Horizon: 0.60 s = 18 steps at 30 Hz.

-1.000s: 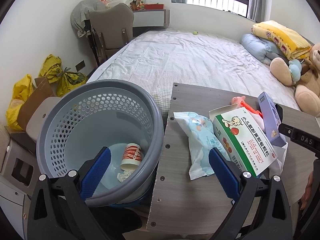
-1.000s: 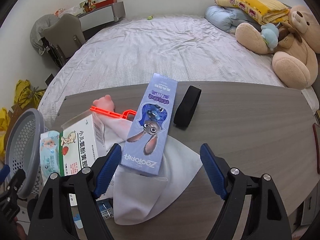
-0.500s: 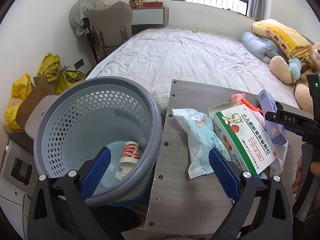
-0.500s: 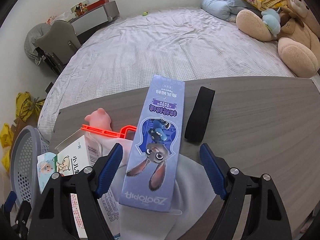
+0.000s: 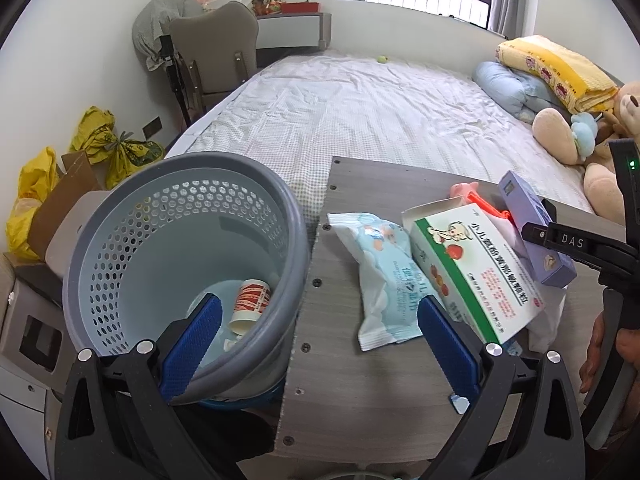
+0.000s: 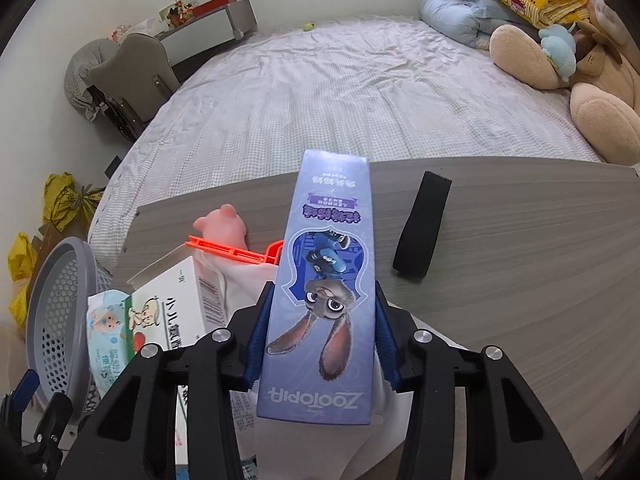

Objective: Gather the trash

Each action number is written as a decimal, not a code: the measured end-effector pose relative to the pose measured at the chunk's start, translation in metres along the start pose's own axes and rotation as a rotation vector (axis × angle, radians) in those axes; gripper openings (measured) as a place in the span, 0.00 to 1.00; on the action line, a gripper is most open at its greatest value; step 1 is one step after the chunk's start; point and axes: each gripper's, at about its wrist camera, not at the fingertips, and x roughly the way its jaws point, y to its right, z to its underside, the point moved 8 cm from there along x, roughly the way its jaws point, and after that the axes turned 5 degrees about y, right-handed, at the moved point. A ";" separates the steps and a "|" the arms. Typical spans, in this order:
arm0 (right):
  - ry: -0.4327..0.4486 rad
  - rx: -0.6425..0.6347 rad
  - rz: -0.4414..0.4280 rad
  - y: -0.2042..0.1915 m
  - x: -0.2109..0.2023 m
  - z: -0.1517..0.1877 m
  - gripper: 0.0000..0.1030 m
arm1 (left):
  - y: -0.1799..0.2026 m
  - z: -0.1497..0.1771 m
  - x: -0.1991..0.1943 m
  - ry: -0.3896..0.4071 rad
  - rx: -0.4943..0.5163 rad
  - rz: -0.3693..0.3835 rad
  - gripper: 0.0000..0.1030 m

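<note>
A purple Zootopia box (image 6: 328, 264) lies on a white bag (image 6: 320, 448) on the grey table (image 6: 520, 260). My right gripper (image 6: 322, 296) straddles the box; its jaws are closing, and the blue pads touch both long sides. My left gripper (image 5: 316, 312) is open, one finger over the grey perforated basket (image 5: 280, 200), the other over the table (image 5: 360, 392). A paper cup (image 5: 250, 304) lies in the basket. A blue wipes packet (image 5: 384, 276) and a green-and-white medicine box (image 5: 472, 268) lie near the table's left edge.
A pink toy (image 6: 220, 226), an orange plastic piece (image 6: 228, 250) and a black strap (image 6: 422, 228) lie on the table. Beyond it is a bed (image 5: 380, 120) with a teddy bear (image 6: 592, 100). Yellow bags (image 5: 116, 148) and a chair (image 5: 216, 56) stand at left.
My right gripper has moved forward over the purple box and its jaws have narrowed from wide apart onto the box's sides. The left gripper has not moved.
</note>
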 end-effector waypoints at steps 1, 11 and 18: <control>0.006 -0.003 -0.007 0.000 -0.004 0.001 0.41 | 0.002 0.000 -0.001 -0.001 0.002 0.002 0.94; -0.031 -0.062 -0.049 0.022 -0.039 0.036 0.41 | 0.034 -0.003 -0.010 -0.007 0.031 0.019 0.94; -0.075 -0.056 -0.042 0.046 -0.037 0.066 0.42 | 0.053 -0.002 -0.012 -0.014 0.061 0.012 0.94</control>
